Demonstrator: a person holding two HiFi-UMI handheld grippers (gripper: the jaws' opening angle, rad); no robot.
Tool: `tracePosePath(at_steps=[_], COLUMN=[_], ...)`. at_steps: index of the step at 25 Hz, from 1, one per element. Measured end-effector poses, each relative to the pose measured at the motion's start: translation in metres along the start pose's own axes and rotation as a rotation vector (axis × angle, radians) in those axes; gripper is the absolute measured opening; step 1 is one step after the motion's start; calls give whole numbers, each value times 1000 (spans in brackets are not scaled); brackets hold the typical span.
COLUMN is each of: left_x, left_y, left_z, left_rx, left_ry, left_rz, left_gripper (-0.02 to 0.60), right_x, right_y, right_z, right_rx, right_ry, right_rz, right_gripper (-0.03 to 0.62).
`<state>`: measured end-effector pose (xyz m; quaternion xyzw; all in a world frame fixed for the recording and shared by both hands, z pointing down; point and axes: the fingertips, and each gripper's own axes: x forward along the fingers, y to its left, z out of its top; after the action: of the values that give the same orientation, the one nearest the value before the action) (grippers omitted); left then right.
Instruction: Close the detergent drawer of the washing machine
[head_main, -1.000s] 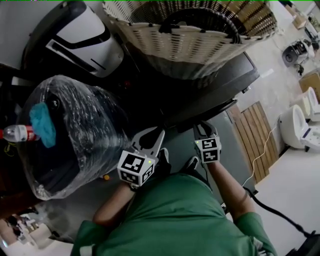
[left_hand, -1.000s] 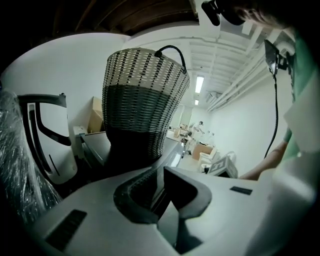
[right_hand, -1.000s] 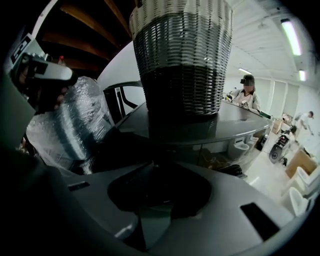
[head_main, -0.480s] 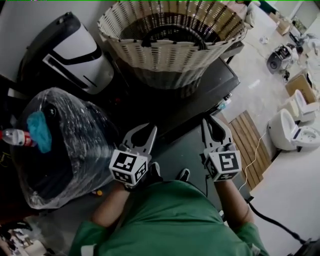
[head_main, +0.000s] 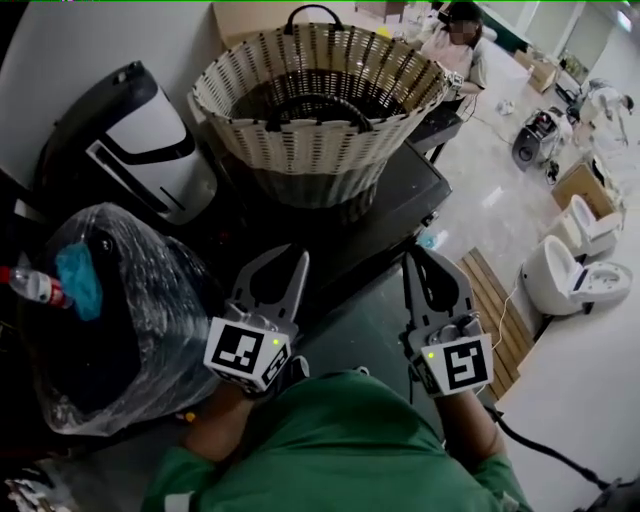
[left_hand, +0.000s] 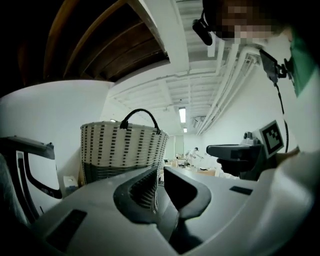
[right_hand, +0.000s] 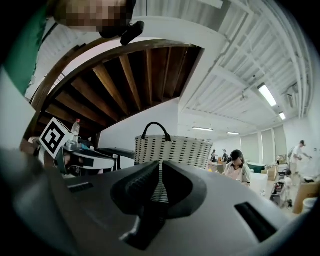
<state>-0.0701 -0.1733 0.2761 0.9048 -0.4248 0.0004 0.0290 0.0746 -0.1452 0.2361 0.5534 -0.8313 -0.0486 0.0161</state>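
A dark flat-topped machine (head_main: 405, 195) stands in front of me with a woven basket (head_main: 300, 110) on it. I cannot make out a detergent drawer in any view. My left gripper (head_main: 290, 258) hangs over the machine's near edge, its tips almost together (left_hand: 161, 175) with nothing between them. My right gripper (head_main: 415, 255) is level with it further right. Its jaws are closing, and only a thin slit (right_hand: 159, 167) remains with nothing in it. Both point level at the basket (right_hand: 175, 150), clear of the machine.
A plastic-wrapped black bin (head_main: 120, 330) with a teal cloth (head_main: 78, 280) and a bottle (head_main: 30, 285) stands at the left. A white-and-black appliance (head_main: 140, 150) sits behind it. A wooden slat mat (head_main: 495, 295) lies at the right. A seated person (head_main: 455, 40) is beyond the basket.
Both grippers have risen toward the machine's top edge and appear larger in the head view. The right gripper's jaws have narrowed. The head view has tipped up, so more of the room shows.
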Motion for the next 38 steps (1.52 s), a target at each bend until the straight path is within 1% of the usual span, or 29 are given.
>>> tracePosePath(at_steps=[2,6,10,13,19,27,38], left_x=[-1,-3,-4,-6,-10,-11,-4], left_y=[-7,-20,-23,-23,-25,-29,-40], left_z=[15,30,27,24,19,15,9], left_rx=[46,66,56,66,66,61,64], left_ry=[-38,-69,-52,-38,-22,-1,20], left_rz=[0,-14,-10,-2,6,8,4], left_gripper=[57,57,57,57,57,57,57], right_x=[-5,-14,-19,-21,-23,-25,-30], right_y=[-2,-7,-10,-10,-12,-10,-19], right_z=[6,12,12,9,4,-1,-7], right_rx=[-2,5,9,17,51,54,68], right_ry=[-18,-35,-39,-32,-28,-14,-7], right_rz=[0,-6,-8,-5,-5,10,17], right_gripper=[41,41,41,41,36,34,32])
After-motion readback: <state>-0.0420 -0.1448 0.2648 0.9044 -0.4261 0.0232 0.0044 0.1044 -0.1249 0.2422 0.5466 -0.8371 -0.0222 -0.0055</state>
